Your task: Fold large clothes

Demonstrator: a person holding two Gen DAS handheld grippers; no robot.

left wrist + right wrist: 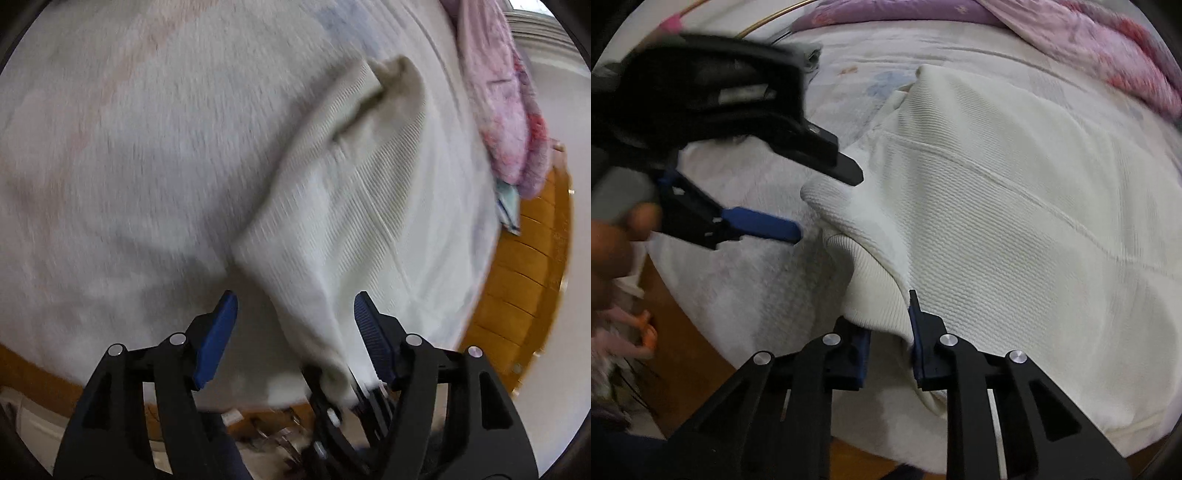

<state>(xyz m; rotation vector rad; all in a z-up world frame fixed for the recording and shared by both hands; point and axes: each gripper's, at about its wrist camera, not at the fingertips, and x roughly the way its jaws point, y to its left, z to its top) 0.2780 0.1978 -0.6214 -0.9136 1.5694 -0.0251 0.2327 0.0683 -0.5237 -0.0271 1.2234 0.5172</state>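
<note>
A cream ribbed garment (354, 206) (1015, 229) lies spread on a white fluffy bed cover (129, 147). Its thick ribbed hem bunches at the near edge. In the right wrist view my right gripper (888, 350) is shut on that hem, the cloth pinched between the blue pads. The left wrist view shows the same grip low in the picture, where the right gripper (343, 391) holds the garment's hanging corner. My left gripper (295, 321) stands open, its blue pads wide apart and not pressing the cloth. It also appears open at the upper left (829, 205), just left of the folded edge.
A pink fluffy blanket (509, 122) (1089, 40) is heaped at the far side of the bed. The orange wooden bed frame (524, 277) borders the cover. A person's hand (613, 240) holds the left gripper. Small clutter lies on the floor (635, 339).
</note>
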